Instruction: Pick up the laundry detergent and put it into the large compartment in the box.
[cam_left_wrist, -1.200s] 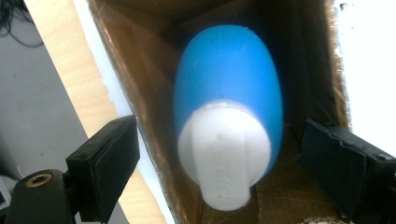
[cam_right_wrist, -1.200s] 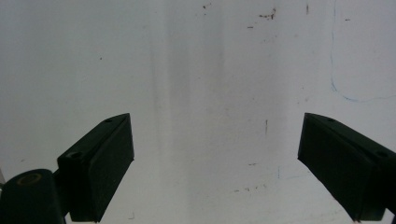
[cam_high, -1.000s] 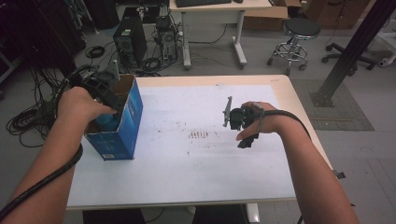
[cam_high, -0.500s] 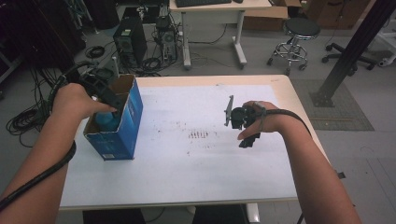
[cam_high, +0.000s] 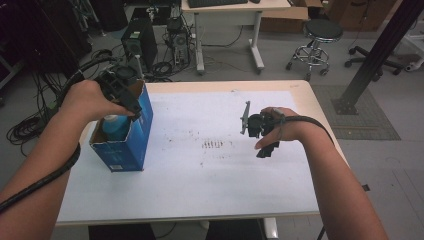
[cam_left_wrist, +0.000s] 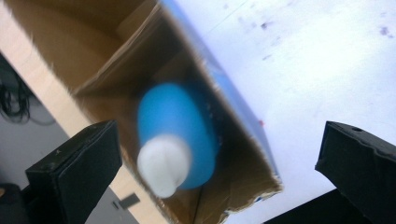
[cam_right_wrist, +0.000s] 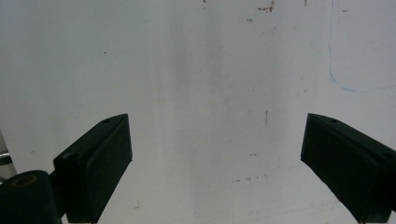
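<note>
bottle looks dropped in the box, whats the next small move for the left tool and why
Probably lift the left tool clear of the box. Its jaws have just been opening and stand wide apart, with nothing pressed between them, and the blue bottle already sits inside the box, below them. The right tool hangs open over the bare table.

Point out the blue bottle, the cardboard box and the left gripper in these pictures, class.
blue bottle (cam_left_wrist: 180, 126): left gripper view, on its blue body above the white cap.
cardboard box (cam_high: 141, 131): high view, on its blue outer side wall.
left gripper (cam_left_wrist: 219, 175): left gripper view, midway between its open jaws.
</note>
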